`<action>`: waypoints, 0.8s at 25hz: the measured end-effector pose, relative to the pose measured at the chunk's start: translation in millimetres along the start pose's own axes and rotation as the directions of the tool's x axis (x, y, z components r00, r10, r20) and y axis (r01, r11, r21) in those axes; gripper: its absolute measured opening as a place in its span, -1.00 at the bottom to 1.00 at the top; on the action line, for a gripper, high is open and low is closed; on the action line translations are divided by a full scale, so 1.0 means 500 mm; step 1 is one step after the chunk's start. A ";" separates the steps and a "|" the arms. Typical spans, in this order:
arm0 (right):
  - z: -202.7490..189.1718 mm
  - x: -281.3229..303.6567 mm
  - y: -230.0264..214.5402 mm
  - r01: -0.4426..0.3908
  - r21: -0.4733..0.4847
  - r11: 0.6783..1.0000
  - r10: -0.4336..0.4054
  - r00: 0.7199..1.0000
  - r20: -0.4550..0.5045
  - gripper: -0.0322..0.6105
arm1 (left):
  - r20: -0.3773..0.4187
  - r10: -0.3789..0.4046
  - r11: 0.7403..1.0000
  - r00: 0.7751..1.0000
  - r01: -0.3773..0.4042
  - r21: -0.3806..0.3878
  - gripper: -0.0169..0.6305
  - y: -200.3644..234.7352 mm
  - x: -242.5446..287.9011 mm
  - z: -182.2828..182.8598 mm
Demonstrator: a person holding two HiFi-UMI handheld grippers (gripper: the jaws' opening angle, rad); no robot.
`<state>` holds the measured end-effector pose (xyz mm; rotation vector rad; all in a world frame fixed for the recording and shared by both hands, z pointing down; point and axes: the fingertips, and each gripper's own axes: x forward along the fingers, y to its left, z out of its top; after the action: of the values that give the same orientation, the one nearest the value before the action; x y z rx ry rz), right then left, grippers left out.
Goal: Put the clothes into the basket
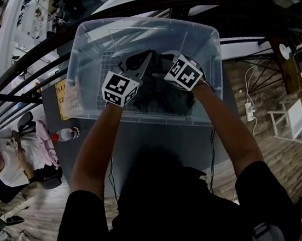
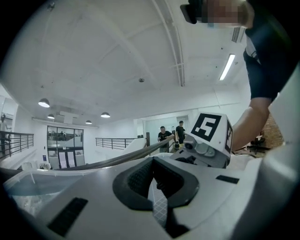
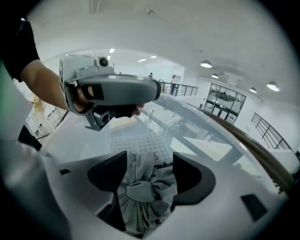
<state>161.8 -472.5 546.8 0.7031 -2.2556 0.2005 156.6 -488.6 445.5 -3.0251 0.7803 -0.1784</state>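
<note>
I have both grippers over the clear plastic basket point(image 1: 90, 42), which sits on a dark table point(image 1: 154, 147). The right gripper point(image 3: 149, 171) hangs above the basket's gridded floor, tilted down into it. Its jaws stand fairly wide and are clamped on a bunched grey cloth point(image 3: 144, 199), which fills the gap from pad to pad and gathers into a knot between them. From the head view, the rest of the dark clothes point(image 1: 165, 99) lie heaped inside the basket, towards its near wall and under the right gripper. The left gripper point(image 2: 157, 180) sits just beside the right one, also above the basket's inside, pointing nearly level across it towards the far rim. Its jaws are drawn together to a narrow seam. A bottle point(image 1: 64, 135) lies on the table to the left of the basket.
</note>
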 end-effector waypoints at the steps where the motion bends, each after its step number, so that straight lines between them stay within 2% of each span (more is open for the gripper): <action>1: 0.018 -0.019 0.001 0.012 0.002 1.000 -0.012 0.999 0.032 0.05 | 0.008 -0.002 1.000 1.000 0.002 -0.007 -0.94 -0.005 -0.008 0.010; 5: 0.084 -0.094 0.012 0.058 0.020 0.998 -0.060 0.984 0.168 -0.32 | 0.028 -0.002 1.000 1.000 0.003 -0.015 -0.94 -0.028 -0.038 0.054; 8: 0.122 -0.151 0.026 0.091 0.047 0.995 -0.100 0.957 0.272 -0.66 | 0.048 0.011 0.999 0.999 -0.009 -0.041 -0.94 -0.043 -0.063 0.092; 10: 0.141 -0.189 0.037 0.117 0.072 0.990 -0.135 0.934 0.331 -0.79 | 0.061 0.020 0.999 0.998 -0.017 -0.046 -0.94 -0.054 -0.082 0.119; 12: 0.157 -0.227 0.051 0.136 0.096 0.986 -0.163 0.911 0.379 -0.84 | 0.067 0.026 0.999 0.997 -0.023 -0.040 -0.94 -0.068 -0.102 0.141; 20: 0.206 -0.365 0.143 0.143 0.182 0.973 -0.221 0.808 0.546 -0.85 | 0.082 0.039 0.999 0.996 -0.036 -0.038 -0.94 -0.142 -0.193 0.190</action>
<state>162.3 -370.6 350.2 1.1724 -2.7277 0.0467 117.6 -381.4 343.7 -3.0267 0.8427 -0.0382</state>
